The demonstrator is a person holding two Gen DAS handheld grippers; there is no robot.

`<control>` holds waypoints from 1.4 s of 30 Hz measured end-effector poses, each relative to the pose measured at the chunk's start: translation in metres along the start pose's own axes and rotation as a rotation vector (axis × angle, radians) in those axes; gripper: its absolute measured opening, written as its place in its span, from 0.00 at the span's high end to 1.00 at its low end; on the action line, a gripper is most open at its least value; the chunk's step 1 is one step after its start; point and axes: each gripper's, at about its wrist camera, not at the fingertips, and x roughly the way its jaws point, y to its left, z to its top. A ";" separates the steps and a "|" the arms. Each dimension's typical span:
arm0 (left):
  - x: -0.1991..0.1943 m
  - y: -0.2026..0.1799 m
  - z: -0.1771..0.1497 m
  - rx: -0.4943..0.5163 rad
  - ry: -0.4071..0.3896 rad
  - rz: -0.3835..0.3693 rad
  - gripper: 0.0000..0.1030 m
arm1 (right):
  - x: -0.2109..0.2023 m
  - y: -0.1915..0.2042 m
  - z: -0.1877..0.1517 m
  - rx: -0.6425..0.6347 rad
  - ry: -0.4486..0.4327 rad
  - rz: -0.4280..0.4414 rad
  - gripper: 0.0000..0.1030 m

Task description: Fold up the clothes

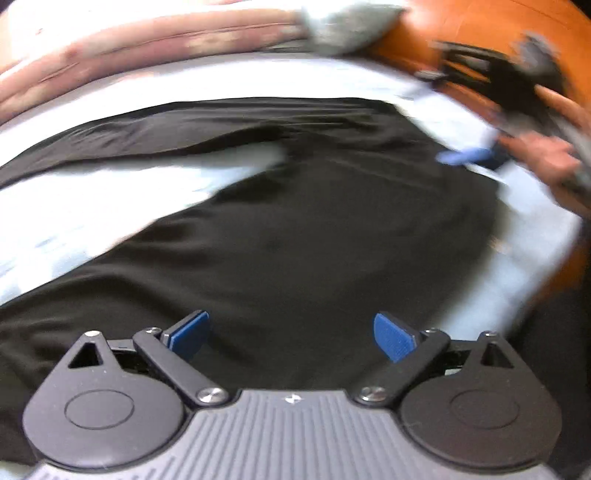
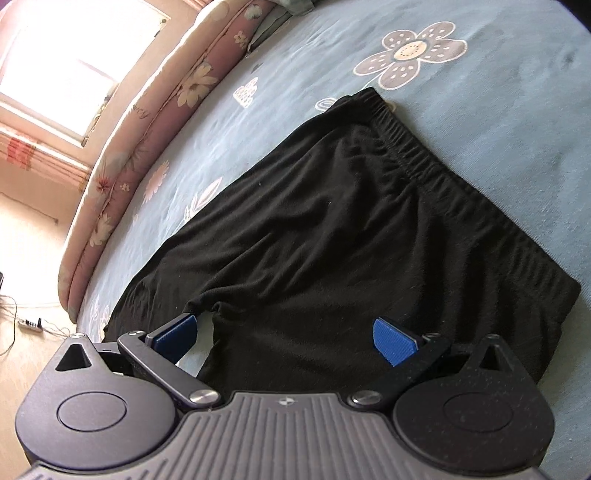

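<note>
Black trousers (image 2: pixel 332 229) lie spread flat on a light blue flowered bed sheet (image 2: pixel 498 110). Their elastic waistband (image 2: pixel 417 155) is at the far right. My right gripper (image 2: pixel 284 336) is open just above the crotch, where the two legs split, with nothing between its blue pads (image 2: pixel 391 339). The left wrist view is blurred. There my left gripper (image 1: pixel 291 332) is open low over the same black trousers (image 1: pixel 314 229), one leg running off to the far left. The right gripper (image 1: pixel 465 155) shows at the upper right in a person's hand (image 1: pixel 546 158).
A pink floral rolled quilt (image 2: pixel 147 122) runs along the bed's far edge. A grey cloth (image 1: pixel 343 29) lies beside an orange-brown surface (image 1: pixel 480 26). Beyond the bed is a sunlit floor with a power strip (image 2: pixel 31 323) and a bright window (image 2: pixel 74 55).
</note>
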 end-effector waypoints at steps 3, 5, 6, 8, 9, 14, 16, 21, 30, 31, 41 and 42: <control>0.011 0.022 -0.004 -0.091 0.063 0.068 0.07 | 0.004 0.003 -0.002 -0.014 0.013 -0.005 0.00; 0.005 0.025 -0.014 -0.087 0.067 0.082 0.07 | 0.005 0.004 -0.002 -0.017 0.017 -0.007 0.00; 0.003 0.026 -0.017 -0.079 0.087 0.081 0.07 | 0.006 0.005 -0.003 -0.019 0.018 -0.008 0.00; -0.004 0.028 -0.019 -0.062 0.091 0.085 0.07 | 0.007 0.006 -0.004 -0.022 0.019 -0.010 0.00; -0.008 0.032 -0.017 -0.057 0.068 0.099 0.07 | 0.008 0.007 -0.004 -0.024 0.020 -0.011 0.00; -0.003 0.070 0.001 -0.127 -0.009 0.169 0.07 | 0.019 0.018 -0.012 -0.073 0.056 -0.024 0.00; 0.005 0.083 -0.001 -0.190 0.036 0.185 0.07 | 0.025 0.023 -0.016 -0.101 0.076 -0.034 0.00; -0.007 0.077 -0.024 -0.173 0.082 0.230 0.07 | 0.033 0.028 -0.021 -0.116 0.096 -0.042 0.00; -0.003 0.099 0.003 -0.225 -0.004 0.182 0.07 | 0.039 0.032 -0.024 -0.133 0.113 -0.052 0.00; 0.002 0.104 0.000 -0.242 0.015 0.187 0.07 | 0.040 0.032 -0.025 -0.133 0.117 -0.055 0.00; -0.014 0.106 -0.010 -0.222 0.022 0.284 0.07 | 0.043 0.034 -0.025 -0.126 0.122 -0.049 0.00; -0.012 0.103 -0.003 -0.202 0.001 0.290 0.07 | 0.044 0.035 -0.026 -0.130 0.123 -0.049 0.00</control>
